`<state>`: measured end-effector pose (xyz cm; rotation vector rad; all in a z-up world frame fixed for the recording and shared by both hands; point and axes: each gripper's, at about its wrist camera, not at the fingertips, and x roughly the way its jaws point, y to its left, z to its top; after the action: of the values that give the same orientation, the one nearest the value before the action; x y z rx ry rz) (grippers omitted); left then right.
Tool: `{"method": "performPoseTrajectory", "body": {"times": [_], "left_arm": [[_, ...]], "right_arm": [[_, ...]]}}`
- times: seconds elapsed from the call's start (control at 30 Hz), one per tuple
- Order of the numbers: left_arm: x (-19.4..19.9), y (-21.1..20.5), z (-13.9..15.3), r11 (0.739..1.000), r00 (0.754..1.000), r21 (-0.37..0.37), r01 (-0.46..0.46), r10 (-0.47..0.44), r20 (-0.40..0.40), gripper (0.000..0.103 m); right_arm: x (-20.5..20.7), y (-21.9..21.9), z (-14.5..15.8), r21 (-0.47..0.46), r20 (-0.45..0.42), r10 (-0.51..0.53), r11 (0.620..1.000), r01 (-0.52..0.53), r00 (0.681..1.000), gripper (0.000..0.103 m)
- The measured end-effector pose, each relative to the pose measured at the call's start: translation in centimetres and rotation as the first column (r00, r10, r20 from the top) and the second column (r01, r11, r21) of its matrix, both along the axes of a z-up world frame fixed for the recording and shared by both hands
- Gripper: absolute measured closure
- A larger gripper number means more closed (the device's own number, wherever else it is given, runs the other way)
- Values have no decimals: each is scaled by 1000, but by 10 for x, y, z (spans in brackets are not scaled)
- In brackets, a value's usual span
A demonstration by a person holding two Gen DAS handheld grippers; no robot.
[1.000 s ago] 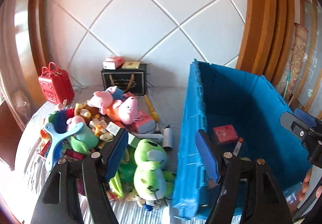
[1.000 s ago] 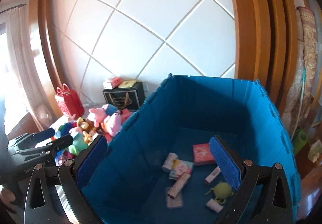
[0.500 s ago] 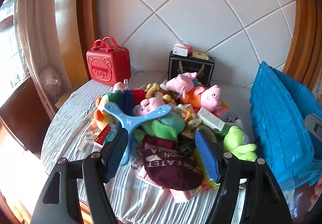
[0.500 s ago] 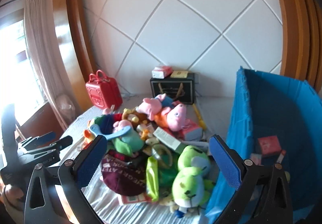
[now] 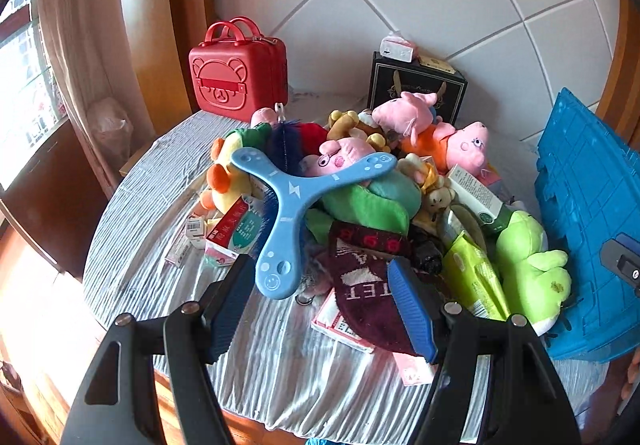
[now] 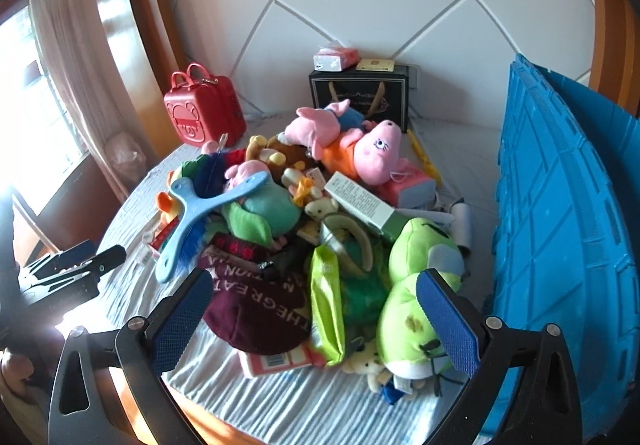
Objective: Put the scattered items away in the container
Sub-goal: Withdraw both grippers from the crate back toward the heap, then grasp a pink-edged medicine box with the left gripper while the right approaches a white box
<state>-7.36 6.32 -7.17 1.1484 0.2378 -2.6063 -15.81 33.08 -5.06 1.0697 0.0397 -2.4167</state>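
The left tool has its blue ribbed pads spread apart with nothing between them, above the near edge of a heap on a round bench under a crinkled grey-white striped cloth. Just ahead of its pads lies a smooth, light blue three-armed boomerang, resting on a green and teal plush; beside it toward the right pad is a maroon knit cap with white lettering, lying on a flat pink-and-white packet. Beyond are fuzzy pink pig plushes, a glossy red hard-shell case with an embossed bear face, and a black gift bag. The right tool is likewise spread wide and empty, with the cap and a shiny lime-green pouch between its pads' lines of sight and a bright green frog plush at its right pad. The ribbed blue plastic container stands to the right of both tools, touching the frog's side in the left view. A second ago both cameras faced the container's interior; now both have swung left and lower, onto the heap, the pads' spread unchanged.
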Motion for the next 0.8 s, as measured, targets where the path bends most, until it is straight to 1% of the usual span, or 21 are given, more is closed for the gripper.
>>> {"method": "performPoseTrajectory", "body": {"times": [0.1,0.27,0.43,0.6,0.7,0.8], "left_arm": [[3,-16,-5,999,999,-2,-41,41,15,35],[11,-50,-8,995,995,-11,-104,104,13,35],[10,-94,-15,991,991,-4,-134,134,23,35],[3,-150,-25,994,994,-12,-106,106,19,35],[-6,-191,-32,998,999,-27,-51,51,13,35],[-14,-233,-40,999,1000,-41,3,-2,24,35]], "right_arm": [[-11,-3,-10,-20,21,8,1000,-7,1000,0],[-22,-17,-21,-38,58,14,999,-12,998,0],[-26,-43,-13,-41,30,17,999,-16,999,0],[-27,-88,-13,-42,9,-15,999,15,1000,0],[-21,-128,-18,-51,-4,-42,998,41,999,0],[-14,-174,-25,-72,-2,-94,993,94,996,0]]}}
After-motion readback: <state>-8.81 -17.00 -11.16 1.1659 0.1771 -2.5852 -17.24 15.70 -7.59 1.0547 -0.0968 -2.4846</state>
